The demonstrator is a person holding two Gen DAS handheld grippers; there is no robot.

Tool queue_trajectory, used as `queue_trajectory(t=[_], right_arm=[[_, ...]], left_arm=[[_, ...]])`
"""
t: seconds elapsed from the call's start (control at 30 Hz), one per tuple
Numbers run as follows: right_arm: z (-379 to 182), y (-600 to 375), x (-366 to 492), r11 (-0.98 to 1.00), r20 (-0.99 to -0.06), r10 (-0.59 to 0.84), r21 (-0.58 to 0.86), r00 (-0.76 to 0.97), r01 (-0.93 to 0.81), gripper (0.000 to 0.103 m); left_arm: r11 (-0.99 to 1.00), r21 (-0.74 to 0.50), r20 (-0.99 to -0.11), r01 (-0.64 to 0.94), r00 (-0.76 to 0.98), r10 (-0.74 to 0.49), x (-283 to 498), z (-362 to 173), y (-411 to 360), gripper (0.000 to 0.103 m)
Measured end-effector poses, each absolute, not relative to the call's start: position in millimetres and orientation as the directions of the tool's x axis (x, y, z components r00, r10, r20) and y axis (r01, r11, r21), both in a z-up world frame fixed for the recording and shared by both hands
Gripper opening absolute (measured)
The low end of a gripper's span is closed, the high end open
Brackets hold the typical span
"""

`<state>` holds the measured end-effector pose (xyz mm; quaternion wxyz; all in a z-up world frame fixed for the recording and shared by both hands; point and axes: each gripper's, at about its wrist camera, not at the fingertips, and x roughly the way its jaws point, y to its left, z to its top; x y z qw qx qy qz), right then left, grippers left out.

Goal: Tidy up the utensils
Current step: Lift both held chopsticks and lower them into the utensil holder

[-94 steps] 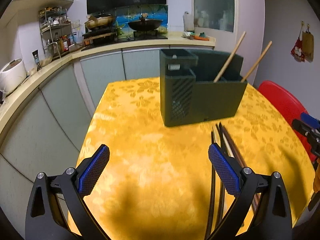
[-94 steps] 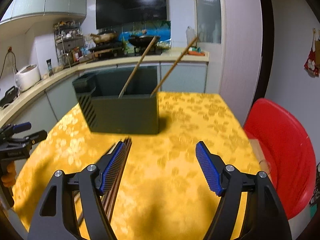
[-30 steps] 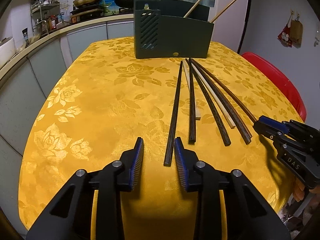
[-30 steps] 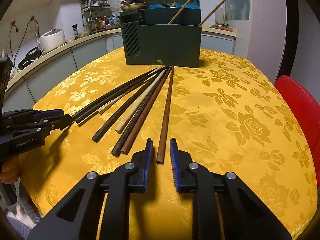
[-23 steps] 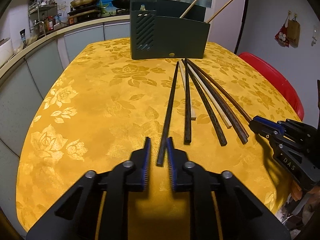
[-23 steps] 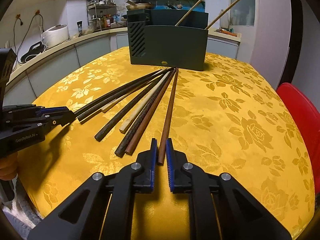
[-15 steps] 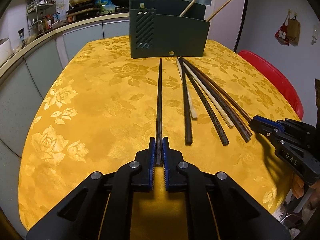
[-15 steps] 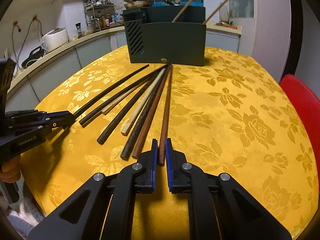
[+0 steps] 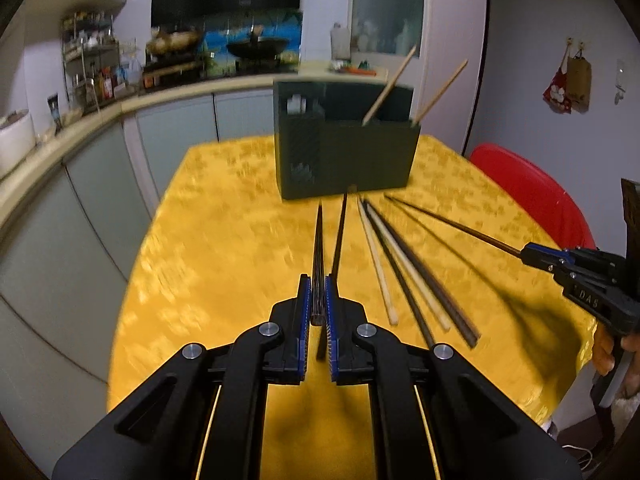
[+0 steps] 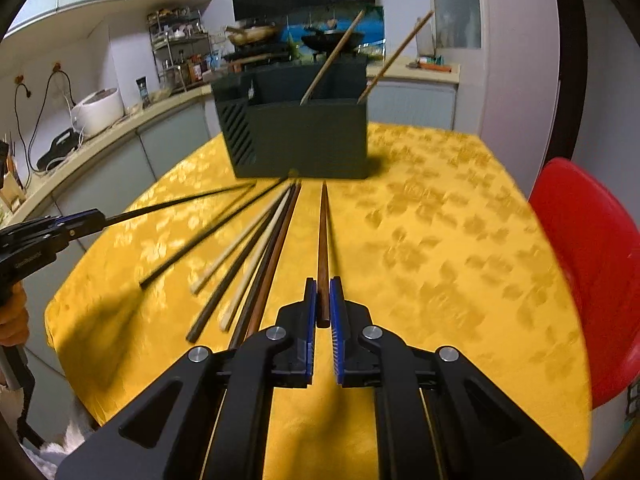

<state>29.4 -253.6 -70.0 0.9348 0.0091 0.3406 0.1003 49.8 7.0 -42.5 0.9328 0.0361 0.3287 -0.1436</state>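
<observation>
Kitchen table (image 9: pixel 240 240): each tool (image 9: pixel 319 304) (image 10: pixel 323 304) pinched one chopstick (image 9: pixel 319 248) (image 10: pixel 322 240) by its end; sticks could pivot, missing caddy (image 9: pixel 344 152) at 12 o'clock.

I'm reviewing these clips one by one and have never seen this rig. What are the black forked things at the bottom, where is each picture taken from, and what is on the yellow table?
No robot here: a person holds a hand-operated gripper in each hand, and a fisheye camera on each looks forward along its two blue-padded jaws. One picture is from the left gripper, the other from the right gripper; each also shows the other gripper at its edge.

The left jaws are shut on a black chopstick, the right on a brown chopstick, both held clear of the yellow tablecloth. More loose chopsticks, dark and pale, lie fanned on the cloth. Behind them stands a dark green utensil holder with two pale sticks leaning in it. A red chair is beside the table.
</observation>
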Motion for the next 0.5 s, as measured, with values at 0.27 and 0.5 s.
queue_trajectory(t=[0.27, 0.5], right_arm=[[-6.1, -267.4, 45.3, 0.972, -0.532, 0.236, 0.12, 0.813, -0.203, 0.006], [34.2, -263.0, 58.9, 0.969, -0.449, 0.244, 0.081, 0.86, -0.232, 0.006]], left_arm=[[0.945, 0.012, -0.53, 0.327, 0.803, -0.272, 63.8, 18.6, -1.4, 0.008], [0.936, 0.025, -0.482, 0.352, 0.824, -0.297, 84.8, 57.3, -11.6, 0.008]])
